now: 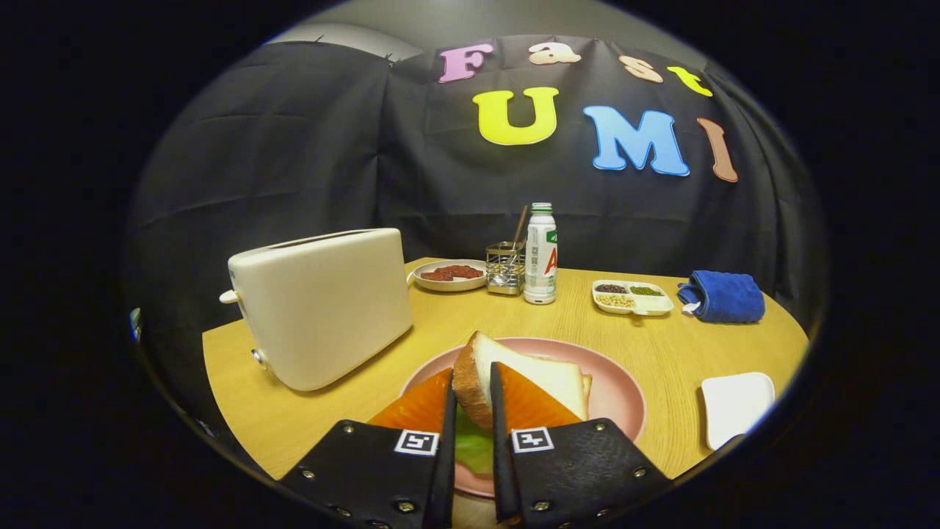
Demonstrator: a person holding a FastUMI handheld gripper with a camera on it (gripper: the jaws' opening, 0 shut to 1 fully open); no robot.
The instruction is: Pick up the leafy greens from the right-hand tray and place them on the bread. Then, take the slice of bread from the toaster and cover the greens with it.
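We've got the gripper (pixel 470 393) clamped on a bread slice (pixel 514 375), both fingers pressing its crusty end, jaws nearly closed. The slice hangs tilted over the pink plate (pixel 624 389), and the greens (pixel 474 444) sit on the plate right under it, between the fingers. Toaster (pixel 323 305) is off to the left on the table (pixel 661 345), white tray (pixel 738 404) to the right.

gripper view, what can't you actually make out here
- Leafy greens: a strip shows between the fingers; the rest is hidden by the gripper and the bread slice it is shut on.
- Lower bread: hidden under the slice.
- Pink plate: near rim covered by the fingers.
- Toaster: slots face away, inside unseen.
- Divided dish: contents too small to identify.
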